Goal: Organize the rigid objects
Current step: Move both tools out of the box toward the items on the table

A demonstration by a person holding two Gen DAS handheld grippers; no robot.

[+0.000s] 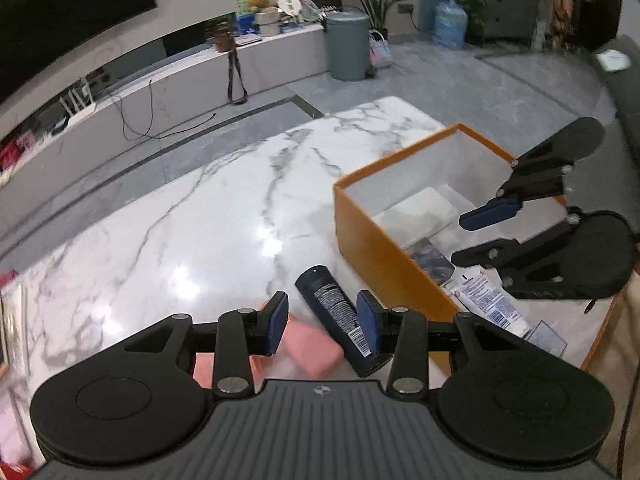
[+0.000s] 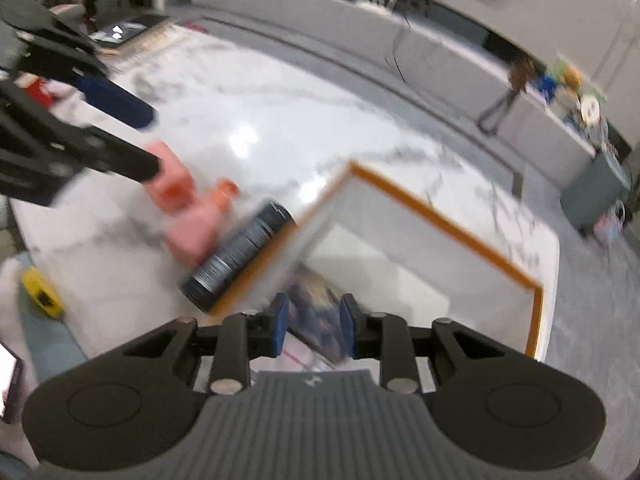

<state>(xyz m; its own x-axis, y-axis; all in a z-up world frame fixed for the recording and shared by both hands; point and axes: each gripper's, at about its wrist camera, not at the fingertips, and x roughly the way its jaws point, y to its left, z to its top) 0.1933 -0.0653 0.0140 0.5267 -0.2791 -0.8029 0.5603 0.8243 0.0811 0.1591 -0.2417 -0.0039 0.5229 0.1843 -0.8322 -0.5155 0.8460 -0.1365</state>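
Note:
A dark blue tube [image 1: 345, 321] lies on the marble table [image 1: 200, 216] against the orange box [image 1: 372, 240]. My left gripper [image 1: 323, 325] is open above the table, over the tube and a pink block [image 1: 314, 348]. My right gripper [image 2: 313, 323] is open and empty above the box [image 2: 452, 224], over a dark patterned packet [image 2: 316, 308]; it also shows in the left wrist view [image 1: 474, 236]. The box also holds a white toothpaste tube [image 1: 488, 300] and a white flat box [image 1: 420, 210]. In the blurred right wrist view the dark tube [image 2: 240, 252] and pink blocks [image 2: 192, 224] lie left of the box.
A yellow object [image 2: 42, 294] and a phone [image 2: 10, 380] lie at the table's near left edge. A grey bin [image 1: 347, 46], a water jug [image 1: 450, 24] and a low TV bench [image 1: 180, 80] stand on the floor beyond the table.

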